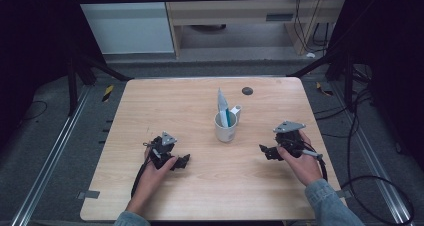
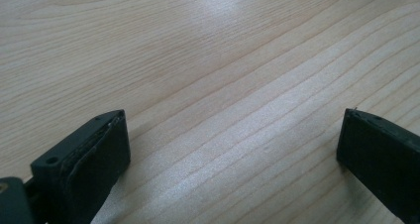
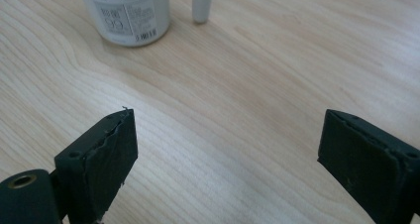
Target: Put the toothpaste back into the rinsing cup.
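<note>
From above, your forearms enter at the near edge; your left gripper [image 1: 181, 162] and right gripper [image 1: 266, 151] rest low on pale grained wood, the white mug [image 1: 225, 127] with its tube standing between and beyond them. Left gripper view: jaws spread over bare table [image 2: 223, 85]. Right gripper view: jaws spread, the mug's [image 3: 130, 16] rounded, printed base well ahead.

Both hands rest low, well apart: the black left gripper [image 1: 183, 161] and black right gripper [image 1: 263, 150] gape wide, empty.

Both grippers were black: left gripper [image 1: 184, 161], right gripper [image 1: 264, 150]. Grey triangular top plates, black trailing cables, denim-blue sleeves [image 1: 330, 202], screw holes in jaw blocks.
</note>
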Action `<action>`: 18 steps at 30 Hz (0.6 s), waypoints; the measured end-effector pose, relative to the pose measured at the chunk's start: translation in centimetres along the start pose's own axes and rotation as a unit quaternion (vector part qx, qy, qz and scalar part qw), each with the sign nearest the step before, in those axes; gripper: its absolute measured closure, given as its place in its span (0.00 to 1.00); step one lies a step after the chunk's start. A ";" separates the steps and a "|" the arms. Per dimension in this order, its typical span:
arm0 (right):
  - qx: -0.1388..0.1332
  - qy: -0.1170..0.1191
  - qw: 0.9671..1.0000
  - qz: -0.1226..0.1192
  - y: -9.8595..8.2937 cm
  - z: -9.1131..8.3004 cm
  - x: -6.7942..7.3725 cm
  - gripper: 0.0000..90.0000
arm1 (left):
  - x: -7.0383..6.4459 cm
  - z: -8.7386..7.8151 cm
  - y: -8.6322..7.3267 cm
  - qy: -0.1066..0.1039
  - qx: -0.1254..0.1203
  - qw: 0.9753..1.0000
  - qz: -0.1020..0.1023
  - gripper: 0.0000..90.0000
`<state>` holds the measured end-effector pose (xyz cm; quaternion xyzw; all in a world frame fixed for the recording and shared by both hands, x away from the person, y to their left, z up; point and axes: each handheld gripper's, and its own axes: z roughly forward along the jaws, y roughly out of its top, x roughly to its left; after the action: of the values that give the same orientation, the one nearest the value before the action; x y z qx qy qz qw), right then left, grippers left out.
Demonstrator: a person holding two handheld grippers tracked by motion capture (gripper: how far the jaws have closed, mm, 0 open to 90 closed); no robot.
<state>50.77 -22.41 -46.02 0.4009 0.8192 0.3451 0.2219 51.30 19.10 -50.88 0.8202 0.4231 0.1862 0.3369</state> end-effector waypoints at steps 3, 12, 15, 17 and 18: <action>0.004 0.000 1.000 0.012 -0.9 0.3 -0.5 0.10 | 0.0 0.0 0.0 0.000 0.000 1.000 0.000 0.00; 0.009 -0.020 0.998 0.052 -2.9 1.0 -2.6 0.10 | 0.0 0.0 0.0 0.000 0.000 1.000 0.000 0.00; 0.006 -0.029 0.997 0.065 -3.5 1.2 -3.4 0.10 | 0.0 0.0 0.0 0.001 0.000 1.000 0.000 0.00; 0.004 -0.031 0.996 0.081 -3.9 1.3 -3.8 0.10 | 0.0 0.0 0.0 0.000 0.000 1.000 0.000 0.00; 0.006 -0.034 0.996 0.082 -4.0 1.3 -3.9 0.10 | 0.0 0.0 0.0 0.000 0.000 1.000 0.000 0.00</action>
<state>51.86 -26.84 -49.57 0.4798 0.7774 0.3433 0.2181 51.29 19.10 -50.87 0.8201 0.4233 0.1865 0.3367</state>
